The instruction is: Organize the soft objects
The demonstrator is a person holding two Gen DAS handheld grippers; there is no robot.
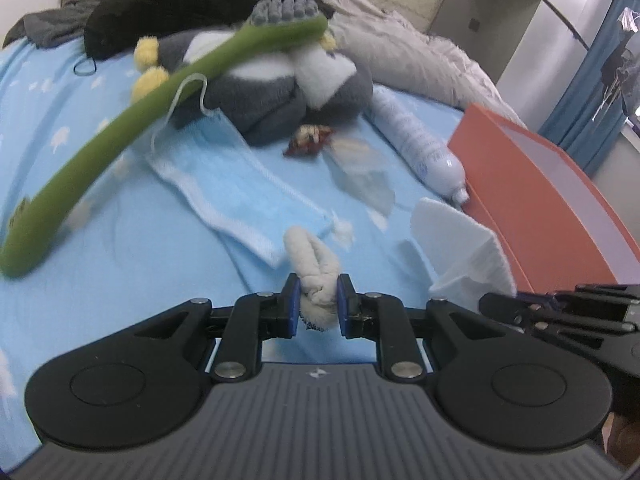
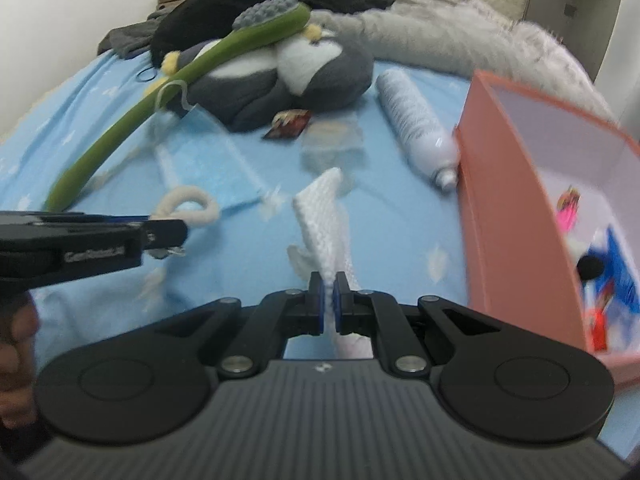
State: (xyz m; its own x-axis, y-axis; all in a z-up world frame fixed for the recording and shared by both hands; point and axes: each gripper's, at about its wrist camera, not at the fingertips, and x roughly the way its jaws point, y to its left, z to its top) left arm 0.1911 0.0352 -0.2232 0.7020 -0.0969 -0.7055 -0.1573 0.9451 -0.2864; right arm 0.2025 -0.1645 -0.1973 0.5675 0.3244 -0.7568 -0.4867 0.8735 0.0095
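Blur smears most of the right wrist view, so the contents of the salmon-pink box (image 2: 516, 216) come through only as pink, blue, red and black patches that cannot be identified. In the left wrist view the same box is cut off by the frame edge. Grey print runs along the white bottle (image 1: 416, 136) lying against the box's corner, too small to read. A small red-brown wrapper (image 1: 308, 140) beside the grey plush toy (image 1: 280, 92) is likewise illegible. Raised lettering on the side of the left hand-held gripper (image 1: 318, 294), seen from the right wrist camera, starts "Gen" and then blurs out.

That left hand-held gripper has its blue pads pressed onto a cream fabric loop (image 1: 316, 264), held over the blue bedsheet (image 1: 80, 120); the loop's lower end is hidden behind the jaws. The right hand-held gripper (image 2: 328, 300) is nearly fully closed, pinching a white textured cloth (image 2: 324, 208) that stands up ahead of it. A green plush toothbrush (image 1: 120, 120) leans across the toy, over a blue face mask (image 1: 228, 184).
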